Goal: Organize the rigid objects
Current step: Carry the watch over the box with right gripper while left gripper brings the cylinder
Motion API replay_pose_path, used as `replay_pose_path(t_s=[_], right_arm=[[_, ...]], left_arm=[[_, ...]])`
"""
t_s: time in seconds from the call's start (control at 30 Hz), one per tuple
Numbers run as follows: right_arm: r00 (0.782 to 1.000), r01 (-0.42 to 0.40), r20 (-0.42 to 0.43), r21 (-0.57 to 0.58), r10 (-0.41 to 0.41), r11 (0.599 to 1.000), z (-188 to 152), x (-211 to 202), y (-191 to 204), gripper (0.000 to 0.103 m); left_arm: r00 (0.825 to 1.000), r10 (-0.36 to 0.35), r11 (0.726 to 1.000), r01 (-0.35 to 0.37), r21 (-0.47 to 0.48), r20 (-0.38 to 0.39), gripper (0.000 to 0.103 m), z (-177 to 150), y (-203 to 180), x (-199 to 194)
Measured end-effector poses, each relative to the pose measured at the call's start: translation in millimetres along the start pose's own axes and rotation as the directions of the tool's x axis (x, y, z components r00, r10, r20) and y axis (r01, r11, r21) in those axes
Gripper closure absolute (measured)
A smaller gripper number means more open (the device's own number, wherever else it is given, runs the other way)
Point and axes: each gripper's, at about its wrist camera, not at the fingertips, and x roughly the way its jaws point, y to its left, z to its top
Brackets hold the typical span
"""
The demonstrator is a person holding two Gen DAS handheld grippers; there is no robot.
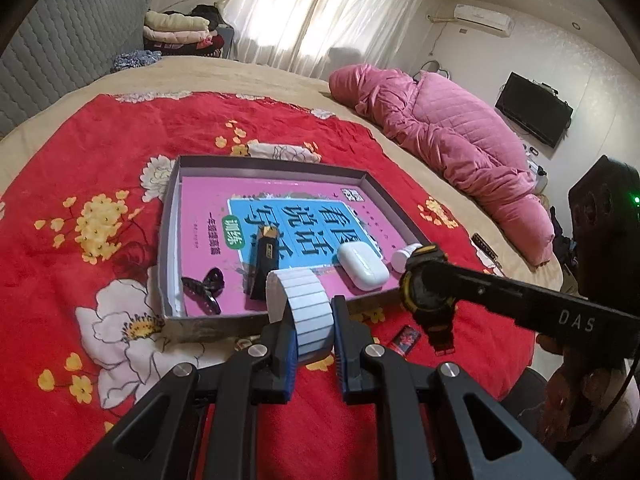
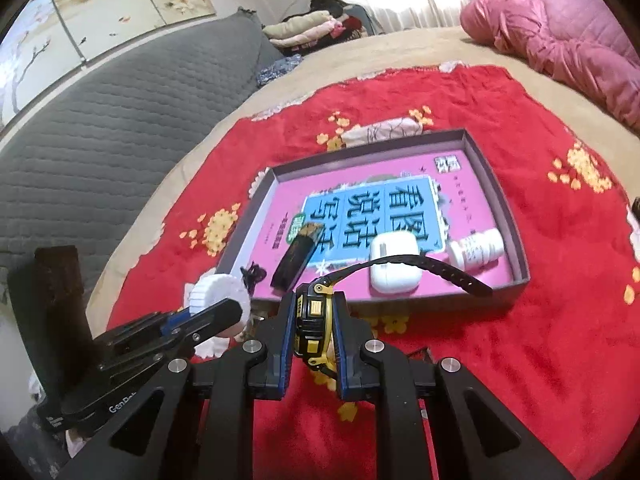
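The left hand-held gripper [image 1: 314, 336] clamps a white ribbed band [image 1: 302, 312]; the right hand-held gripper [image 2: 314, 328] (marked "DAS") clamps a black-yellow watch [image 2: 314, 316]. Both hover beside the tray [image 1: 170, 216], whose booklet [image 1: 316, 220] reads "看图说话写话". Only the left view shows a small red item [image 1: 405, 340].

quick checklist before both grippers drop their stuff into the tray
1. Left gripper shut on the white band: ok.
2. Right gripper shut on the black and yellow watch: ok.
3. Both items over the tray: not ok, both are near its front edge.
4. Bare floor in the tray's far half: ok.
5. Landing spots free of earbud case, pill bottle and black lighter: cannot tell.
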Motion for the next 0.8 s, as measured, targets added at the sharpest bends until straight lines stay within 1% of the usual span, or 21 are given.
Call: replay_pose_path(t_s=[0.2,0.4,0.5,0.8], right_arm=[[0.999,-0.006,0.046,-0.024,0.008,1.000,12.4,-7.5,3.4,0.086],[0.998,0.009,0.070,-0.049,-0.005,0.999,17.5,-11.0,4.6,0.086],[0.997,0.020,0.080,-0.055,-0.016,0.998,20.0,-11.8,3.0,0.086],[0.992,0.053,0.115,-0.053,-0.047,0.997,31.8,-12.2,-4.8,0.086]], left_arm=[[1.000,0.004,1.000,-0.003,-0.020,0.020,0.088,9.0,8.2,-0.5],[0.999,0.010,0.999,-0.009,-0.034,0.038,0.088,14.7,13.3,-0.4],[0.999,0.019,1.000,-0.018,-0.024,0.041,0.088,16.4,12.8,3.2],[0.999,0.001,1.000,0.000,-0.021,0.045,0.088,22.5,12.5,17.6]])
